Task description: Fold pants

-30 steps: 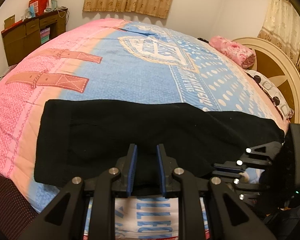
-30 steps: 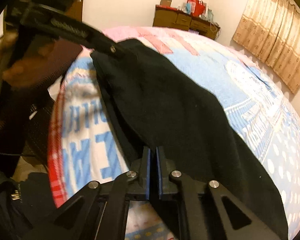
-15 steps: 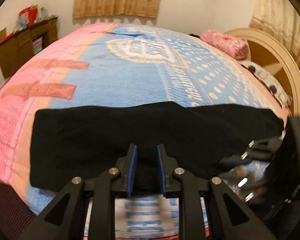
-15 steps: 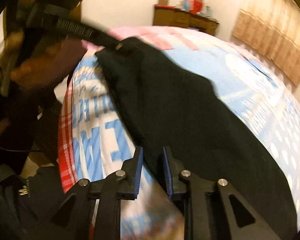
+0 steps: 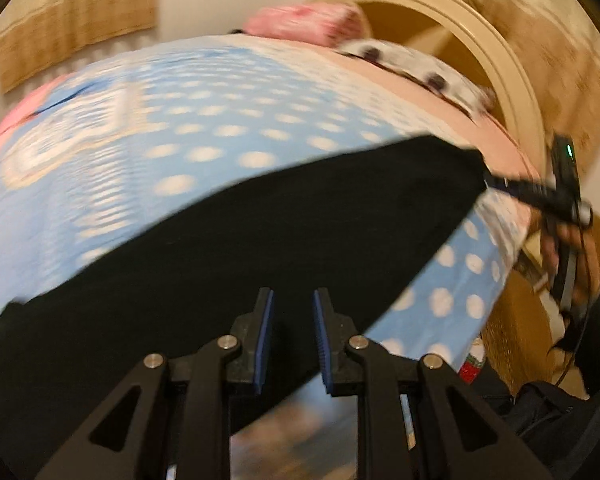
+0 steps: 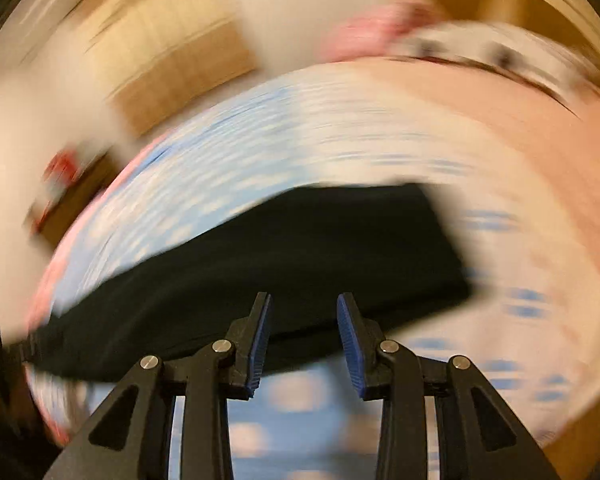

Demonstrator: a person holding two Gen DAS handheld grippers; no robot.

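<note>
The black pants (image 5: 260, 240) lie flat in a long folded strip on the blue dotted bedspread (image 5: 220, 120). My left gripper (image 5: 293, 340) hovers over the strip's near edge with its jaws apart and nothing between them. The right gripper (image 5: 548, 196) shows at the strip's far right end in the left wrist view. In the blurred right wrist view the pants (image 6: 300, 256) lie ahead, and my right gripper (image 6: 303, 344) is open and empty above their near edge.
A cream round headboard (image 5: 500, 64) stands at the right with a pink pillow (image 5: 304, 24) and a spotted pillow (image 5: 412, 64). Curtains (image 5: 76, 20) hang at the back. The bed's edge drops off at lower right, above dark bags on the floor (image 5: 540, 408).
Both grippers have let go of the pants and opened. Both have swung to the right toward the headboard end, with heavy motion blur. The pants now lie flat.
</note>
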